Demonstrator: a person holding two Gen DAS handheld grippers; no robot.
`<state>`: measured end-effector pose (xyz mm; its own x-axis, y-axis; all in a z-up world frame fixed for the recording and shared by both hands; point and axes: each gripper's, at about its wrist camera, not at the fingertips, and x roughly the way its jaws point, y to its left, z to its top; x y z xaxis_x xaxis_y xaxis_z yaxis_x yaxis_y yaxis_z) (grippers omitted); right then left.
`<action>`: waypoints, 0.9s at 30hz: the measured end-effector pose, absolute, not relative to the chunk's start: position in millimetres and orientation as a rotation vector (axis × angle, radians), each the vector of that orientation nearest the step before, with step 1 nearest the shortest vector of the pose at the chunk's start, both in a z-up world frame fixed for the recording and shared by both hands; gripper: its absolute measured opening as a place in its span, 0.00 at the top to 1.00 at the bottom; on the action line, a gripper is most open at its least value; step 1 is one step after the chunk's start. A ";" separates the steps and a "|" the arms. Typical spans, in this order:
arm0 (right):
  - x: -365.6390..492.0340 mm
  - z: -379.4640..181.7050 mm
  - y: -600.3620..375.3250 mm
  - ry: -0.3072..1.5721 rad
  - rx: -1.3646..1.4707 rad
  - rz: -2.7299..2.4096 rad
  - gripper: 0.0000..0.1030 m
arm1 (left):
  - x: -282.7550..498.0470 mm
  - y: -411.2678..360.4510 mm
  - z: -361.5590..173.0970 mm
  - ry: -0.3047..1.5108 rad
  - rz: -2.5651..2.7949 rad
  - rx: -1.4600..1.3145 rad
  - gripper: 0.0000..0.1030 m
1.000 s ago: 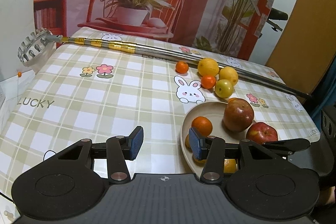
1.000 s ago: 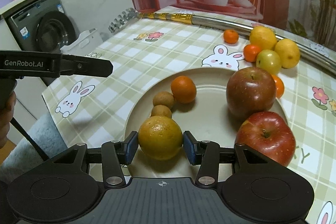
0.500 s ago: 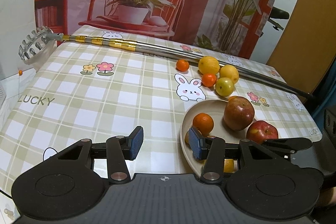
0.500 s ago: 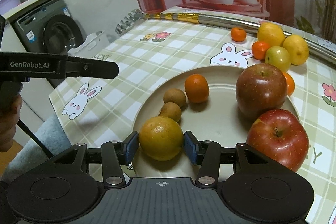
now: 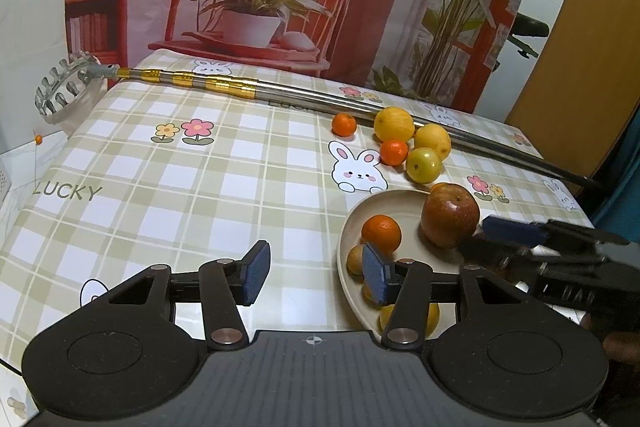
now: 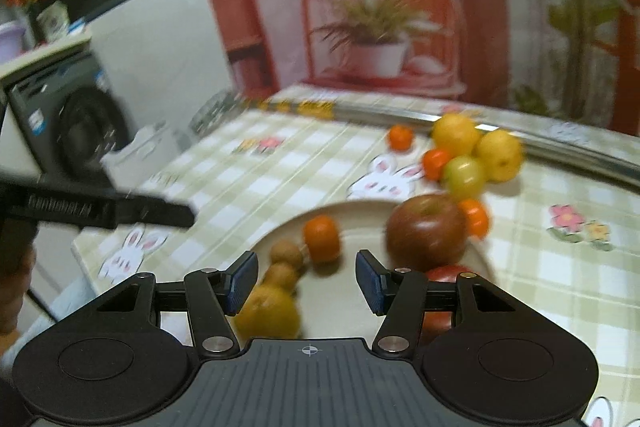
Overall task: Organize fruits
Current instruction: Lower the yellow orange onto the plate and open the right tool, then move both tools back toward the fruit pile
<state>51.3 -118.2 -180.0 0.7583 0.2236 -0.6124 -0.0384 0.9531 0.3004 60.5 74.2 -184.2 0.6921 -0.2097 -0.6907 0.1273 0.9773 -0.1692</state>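
Observation:
A beige plate (image 5: 352, 223) (image 6: 360, 223) holds a dark red apple (image 5: 450, 215) (image 6: 426, 231), a small orange (image 5: 381, 233) (image 6: 322, 239), two small brown fruits (image 6: 286, 255), a yellow-orange citrus (image 6: 266, 313) and a second red apple (image 6: 444, 273). My right gripper (image 6: 306, 287) is open and lifted above the plate's near side, empty; it also shows in the left wrist view (image 5: 520, 239). My left gripper (image 5: 316, 273) is open and empty above the tablecloth, left of the plate. Loose fruits lie beyond the plate: yellow ones (image 5: 394, 125), a green-yellow one (image 5: 424, 165) and small oranges (image 5: 344, 124).
A long metal fruit-picker pole (image 5: 312, 95) lies across the far side of the checked tablecloth (image 5: 160, 187). A washing machine (image 6: 68, 123) stands left of the table. A printed backdrop hangs behind. The right wrist view is motion-blurred.
My right gripper has opened, let go of the yellow-orange citrus on the plate, and risen away. My left gripper has barely moved.

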 end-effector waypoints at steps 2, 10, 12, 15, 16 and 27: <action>49.7 -177.5 -126.6 0.671 0.294 0.106 0.50 | 60.1 74.0 -184.3 0.784 -0.189 -0.114 0.47; 43.4 -173.9 -158.7 0.622 0.337 -0.001 0.50 | 64.8 79.4 -185.2 0.784 -0.195 -0.143 0.43; 42.7 -172.0 -166.1 0.612 0.340 -0.023 0.50 | 67.2 78.8 -184.0 0.780 -0.197 -0.136 0.43; 42.3 -168.4 -177.3 0.599 0.345 -0.050 0.50 | 71.1 77.0 -181.2 0.768 -0.201 -0.123 0.43; 42.5 -167.0 -182.1 0.592 0.345 -0.061 0.50 | 72.2 76.5 -180.2 0.764 -0.203 -0.118 0.43; 46.3 -156.7 -226.8 0.543 0.340 -0.155 0.50 | 102.0 67.6 -157.6 0.701 -0.225 -0.044 0.43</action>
